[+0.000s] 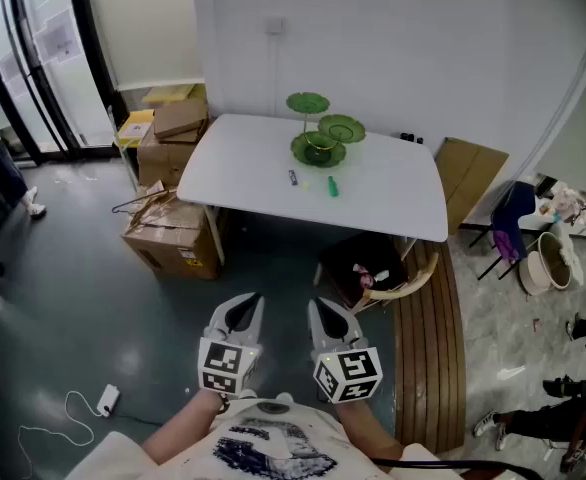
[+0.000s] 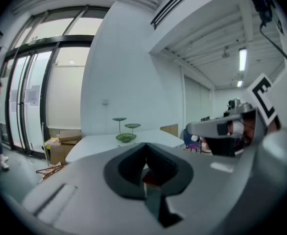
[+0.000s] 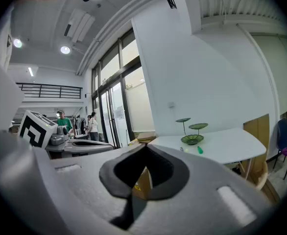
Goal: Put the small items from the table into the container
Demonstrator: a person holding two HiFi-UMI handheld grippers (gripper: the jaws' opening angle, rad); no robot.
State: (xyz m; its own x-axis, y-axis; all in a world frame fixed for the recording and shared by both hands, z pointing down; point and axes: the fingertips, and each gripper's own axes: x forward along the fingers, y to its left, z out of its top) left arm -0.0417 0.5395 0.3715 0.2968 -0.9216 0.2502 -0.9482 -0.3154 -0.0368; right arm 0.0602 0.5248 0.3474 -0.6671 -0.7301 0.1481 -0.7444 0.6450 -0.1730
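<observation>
Small items beside green tiered container

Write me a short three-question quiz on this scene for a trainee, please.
1. True or false: the left gripper and the right gripper are both shut and empty.
2. In the head view, where do the boxes stand? A: left of the table. B: on it. C: right of it.
3. Fill in: the dishes of the stand on the table are all ____ in colour.
Key: 1 true; 2 A; 3 green.
</observation>
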